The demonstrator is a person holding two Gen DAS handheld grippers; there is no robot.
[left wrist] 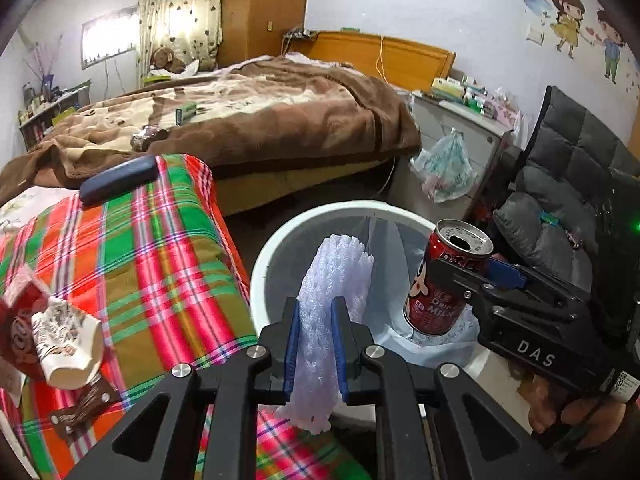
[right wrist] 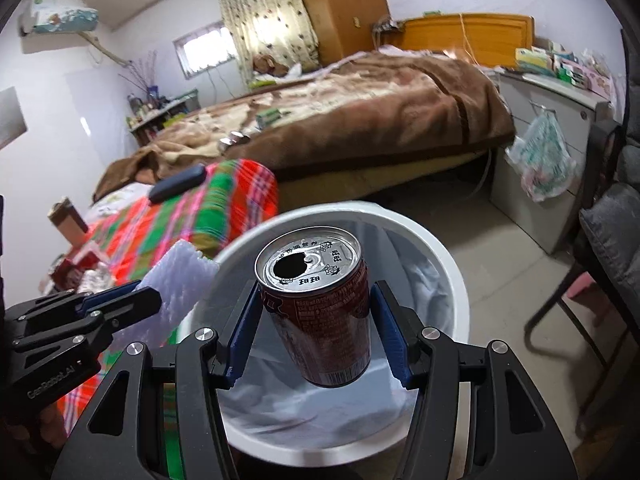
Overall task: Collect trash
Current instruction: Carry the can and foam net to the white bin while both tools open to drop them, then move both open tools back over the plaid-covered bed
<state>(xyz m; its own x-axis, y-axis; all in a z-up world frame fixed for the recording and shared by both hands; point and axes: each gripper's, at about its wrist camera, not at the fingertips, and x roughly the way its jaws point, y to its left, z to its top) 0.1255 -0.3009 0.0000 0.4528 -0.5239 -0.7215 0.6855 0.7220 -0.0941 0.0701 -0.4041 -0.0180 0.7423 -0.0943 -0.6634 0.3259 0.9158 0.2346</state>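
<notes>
My left gripper (left wrist: 316, 340) is shut on a white foam net sleeve (left wrist: 332, 304) and holds it over the near rim of the white trash bin (left wrist: 272, 248). My right gripper (right wrist: 316, 328) is shut on an opened red drink can (right wrist: 320, 312) and holds it upright above the bin's (right wrist: 440, 256) liner. The can (left wrist: 444, 280) and right gripper (left wrist: 472, 280) also show in the left wrist view at the bin's right side. The left gripper (right wrist: 132, 300) with the foam (right wrist: 176, 284) shows at the left in the right wrist view.
A plaid-covered surface (left wrist: 160, 248) on the left carries a crumpled paper cup (left wrist: 68, 344), red wrappers (left wrist: 16, 332) and a dark case (left wrist: 116, 180). A bed with a brown blanket (left wrist: 260, 120) lies behind. A grey chair (left wrist: 568, 184) and a hanging plastic bag (left wrist: 444, 168) stand right.
</notes>
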